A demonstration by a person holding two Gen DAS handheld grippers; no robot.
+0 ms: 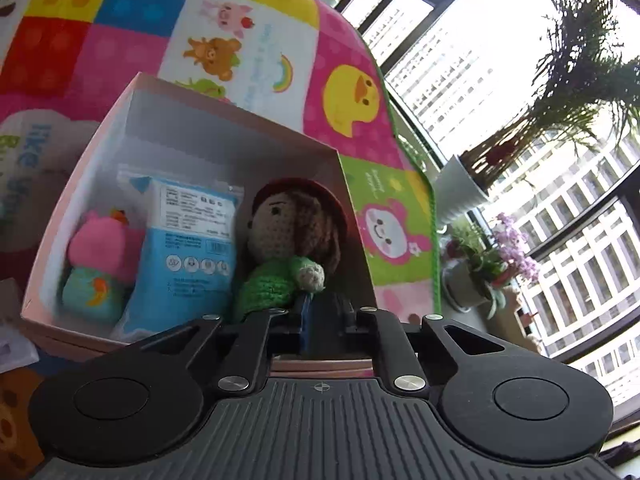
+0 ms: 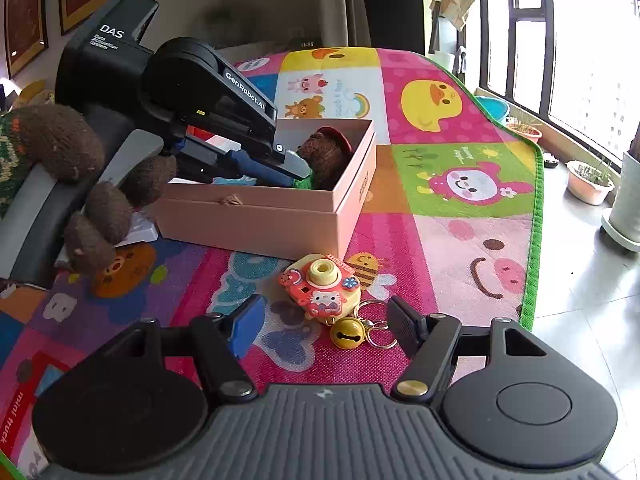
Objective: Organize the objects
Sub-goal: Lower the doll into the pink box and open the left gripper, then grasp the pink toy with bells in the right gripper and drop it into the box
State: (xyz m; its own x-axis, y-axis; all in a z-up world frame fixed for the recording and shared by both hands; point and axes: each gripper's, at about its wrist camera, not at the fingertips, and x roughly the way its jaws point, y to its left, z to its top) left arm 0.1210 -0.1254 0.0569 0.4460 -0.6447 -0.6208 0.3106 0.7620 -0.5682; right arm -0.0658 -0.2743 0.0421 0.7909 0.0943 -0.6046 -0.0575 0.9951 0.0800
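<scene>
Left wrist view looks into the pink box [image 1: 80, 184], and this box is the landmark for all places below. Under the box lies the play mat [image 1: 352, 32], with squares of many colours and cartoon animals on it; it is the largest thing. Beyond the mat, on the window side of the box, stand potted plants [image 1: 480, 268] on the floor.

Inside the box, three things stand side by side. Against the wall on the window side leans the crochet doll [image 1: 296, 232], with a red cap, brown hair and a green sweater. In the middle of the box is a blue and white packet [image 1: 188, 256]. By the opposite wall is a small pink and teal plush toy [image 1: 100, 272].

The left gripper [image 1: 320, 320] reaches over the near wall of the box, just below the doll. Its jaws are pressed together; whether they pinch part of the doll cannot be told.

In the right wrist view, the toy camera [image 2: 320, 292], pink and yellow, lies on the mat outside the box, near its front corner. A gold bell [image 2: 346, 334] and key rings are attached to it, on the side away from the box. The right gripper [image 2: 324, 330] hovers there with its jaws spread, one finger on each side of the bell, touching nothing.
</scene>
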